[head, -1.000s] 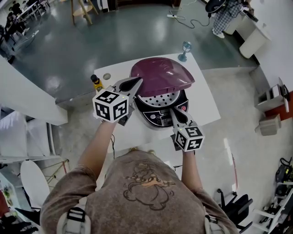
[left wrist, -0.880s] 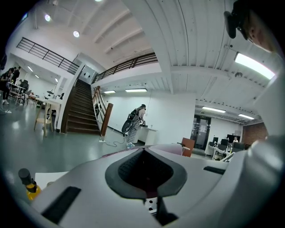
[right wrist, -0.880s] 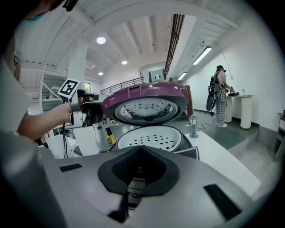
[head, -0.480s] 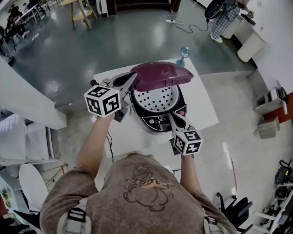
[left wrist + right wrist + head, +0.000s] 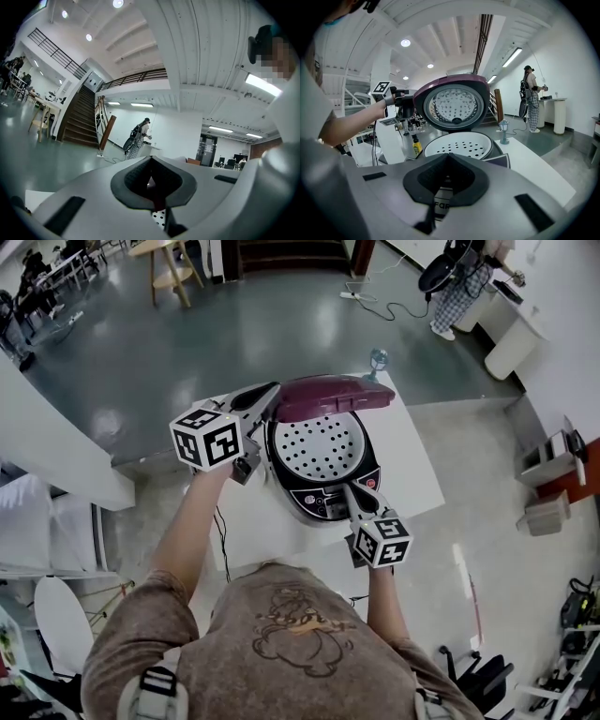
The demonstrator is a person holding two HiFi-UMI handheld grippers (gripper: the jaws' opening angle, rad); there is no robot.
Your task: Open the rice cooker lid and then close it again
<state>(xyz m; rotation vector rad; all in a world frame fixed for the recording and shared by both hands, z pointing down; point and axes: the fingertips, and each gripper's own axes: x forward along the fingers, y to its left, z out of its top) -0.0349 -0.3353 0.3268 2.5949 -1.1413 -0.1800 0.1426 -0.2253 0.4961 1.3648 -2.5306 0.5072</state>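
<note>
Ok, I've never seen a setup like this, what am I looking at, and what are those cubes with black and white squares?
No robot here: a person holds a gripper in each hand, and the patterned cubes are part of those tools. The top-down picture comes from a camera on the person's head; the other two come from cameras riding on each gripper, looking along its fingers. On the white table stands a rice cooker with its purple lid raised, showing a white perforated tray inside. A small yellow bottle and a little blue goblet stand beside it. The left gripper, fingers closed, has its tip at the lid's left edge; the right gripper, also closed, points at the cooker's front panel, holding nothing.
</note>
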